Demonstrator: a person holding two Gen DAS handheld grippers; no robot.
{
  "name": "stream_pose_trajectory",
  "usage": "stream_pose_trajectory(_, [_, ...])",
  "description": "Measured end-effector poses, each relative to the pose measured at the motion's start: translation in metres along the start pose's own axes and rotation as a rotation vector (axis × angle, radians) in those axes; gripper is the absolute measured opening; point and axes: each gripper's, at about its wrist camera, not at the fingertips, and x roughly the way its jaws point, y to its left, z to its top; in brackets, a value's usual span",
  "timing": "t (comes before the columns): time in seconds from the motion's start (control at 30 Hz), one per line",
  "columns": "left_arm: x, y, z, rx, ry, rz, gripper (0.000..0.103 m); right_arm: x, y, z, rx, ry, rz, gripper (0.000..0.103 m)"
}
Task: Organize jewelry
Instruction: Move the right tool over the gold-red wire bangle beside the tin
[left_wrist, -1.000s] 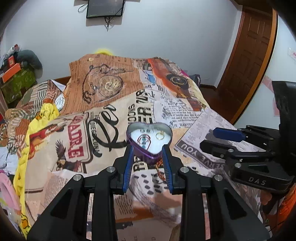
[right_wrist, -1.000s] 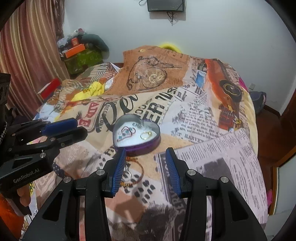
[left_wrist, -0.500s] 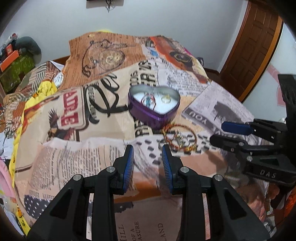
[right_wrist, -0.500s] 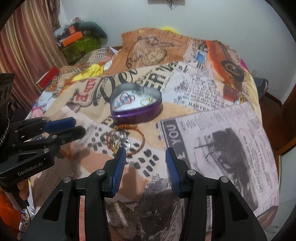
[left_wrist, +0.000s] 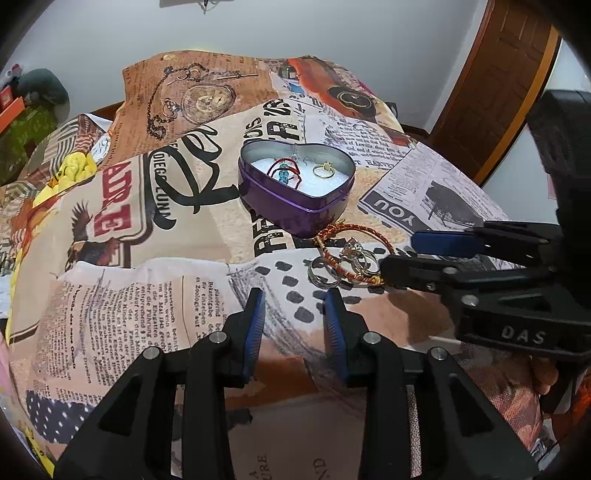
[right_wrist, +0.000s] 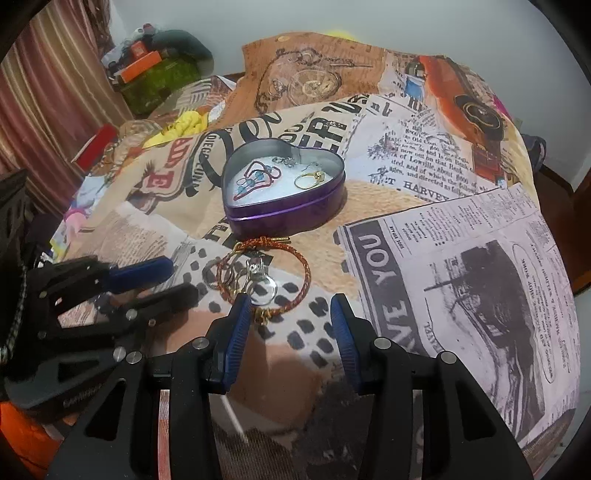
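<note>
A purple heart-shaped tin (left_wrist: 295, 206) (right_wrist: 284, 218) sits open on the printed bedspread. It holds a red cord bracelet with blue beads (left_wrist: 286, 171) (right_wrist: 256, 179) and a gold ring (left_wrist: 324, 170) (right_wrist: 309, 179). In front of the tin lie a red-and-gold cord bangle (left_wrist: 351, 254) (right_wrist: 264, 275) and several silver rings (left_wrist: 325, 271) (right_wrist: 214, 275). My left gripper (left_wrist: 295, 306) is open and empty, just short of the rings. My right gripper (right_wrist: 288, 314) is open and empty, its left finger at the bangle's near edge.
The printed bedspread (left_wrist: 147, 258) covers the whole bed. A wooden door (left_wrist: 498, 85) stands at the right. Boxes and a green bag (right_wrist: 159, 74) sit by the curtain (right_wrist: 55, 92) at the far left. Yellow cloth (left_wrist: 74, 166) lies on the bed's left side.
Both grippers have pulled back from the tin and tilted down, so the bangle and rings lie just ahead of the fingers. Both stayed open and empty.
</note>
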Motion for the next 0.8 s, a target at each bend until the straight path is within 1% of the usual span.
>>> stream_pose_trajectory(0.13, [0.003, -0.001, -0.001, 0.007, 0.000, -0.006, 0.037, 0.006, -0.002, 0.000, -0.006, 0.018, 0.005, 0.041])
stream_pose_trajectory(0.2, [0.003, -0.002, -0.002, 0.009, -0.002, -0.006, 0.038, 0.006, -0.003, -0.001, -0.015, 0.014, -0.017, 0.044])
stream_pose_trajectory(0.23, [0.003, -0.003, -0.002, 0.011, -0.003, -0.007, 0.039, 0.005, -0.004, -0.002, -0.025, 0.012, -0.040, 0.044])
stream_pose_trajectory(0.3, [0.003, -0.003, -0.002, 0.014, -0.004, -0.007, 0.039, 0.004, -0.010, -0.003, -0.033, 0.004, -0.069, 0.050])
stream_pose_trajectory(0.33, [0.003, -0.003, -0.002, 0.015, -0.004, -0.009, 0.039, 0.003, -0.013, -0.003, -0.033, 0.001, -0.086, 0.050])
stream_pose_trajectory(0.37, [0.003, -0.003, -0.002, 0.017, -0.004, -0.011, 0.040, 0.002, -0.016, -0.004, -0.035, -0.003, -0.114, 0.050])
stream_pose_trajectory(0.43, [0.003, -0.005, -0.002, 0.022, -0.005, -0.007, 0.040, 0.004, -0.021, -0.005, -0.057, 0.005, -0.220, 0.051])
stream_pose_trajectory(0.47, [0.003, -0.005, -0.002, 0.025, -0.005, -0.004, 0.040, 0.004, -0.024, -0.006, -0.062, 0.003, -0.232, 0.051])
stream_pose_trajectory(0.6, [0.003, -0.007, -0.002, 0.034, -0.005, -0.005, 0.040, -0.006, -0.035, -0.007, -0.015, 0.003, -0.192, 0.051])
stream_pose_trajectory(0.73, [0.005, -0.010, 0.000, 0.049, -0.003, -0.012, 0.040, -0.022, -0.032, -0.005, 0.037, -0.034, -0.073, 0.051])
stream_pose_trajectory(0.8, [0.007, -0.011, 0.002, 0.056, -0.002, -0.017, 0.040, -0.023, -0.022, -0.003, 0.023, -0.043, -0.054, 0.051])
